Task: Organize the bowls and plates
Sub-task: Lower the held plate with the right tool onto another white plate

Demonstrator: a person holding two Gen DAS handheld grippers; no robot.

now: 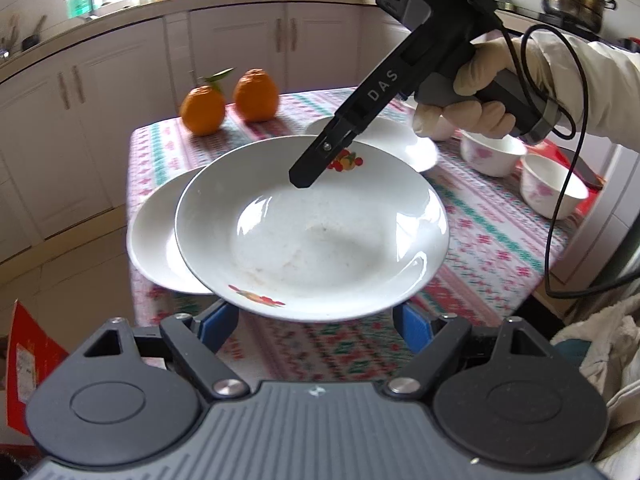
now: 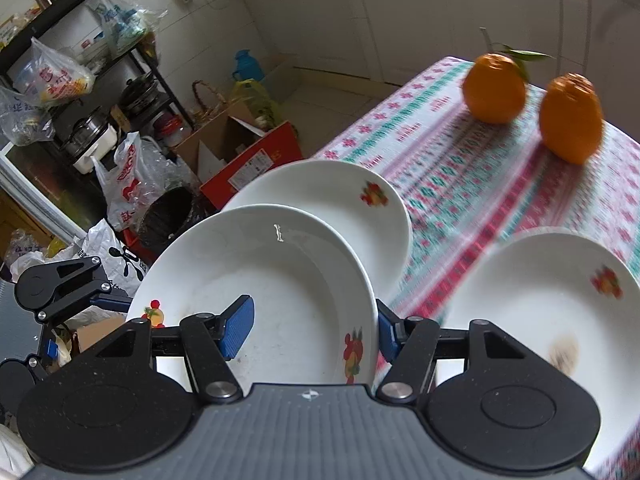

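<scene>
A white deep plate [image 1: 312,240] with fruit decals hangs over the patterned table [image 1: 480,248]. My right gripper [image 2: 312,330] is shut on its rim, one blue pad [image 2: 238,328] inside the plate and the other outside. In the left wrist view its black finger [image 1: 316,160] lies on the far rim. My left gripper [image 1: 316,320] has its fingers wide apart under the near rim, tips hidden. The plate [image 2: 264,280] partly covers a second plate [image 1: 156,236] at the table's left edge. A third plate [image 2: 532,304] lies to the right. Two pink-flowered bowls [image 1: 492,152] [image 1: 554,188] stand far right.
Two oranges [image 1: 202,110] [image 1: 256,96] sit at the table's far end. A gloved hand [image 1: 472,92] holds the right gripper, its cable looping down on the right. Beside the table the floor is crowded with a red box [image 2: 256,164], bags and a shelf rack [image 2: 100,92]. Cabinets line the back wall.
</scene>
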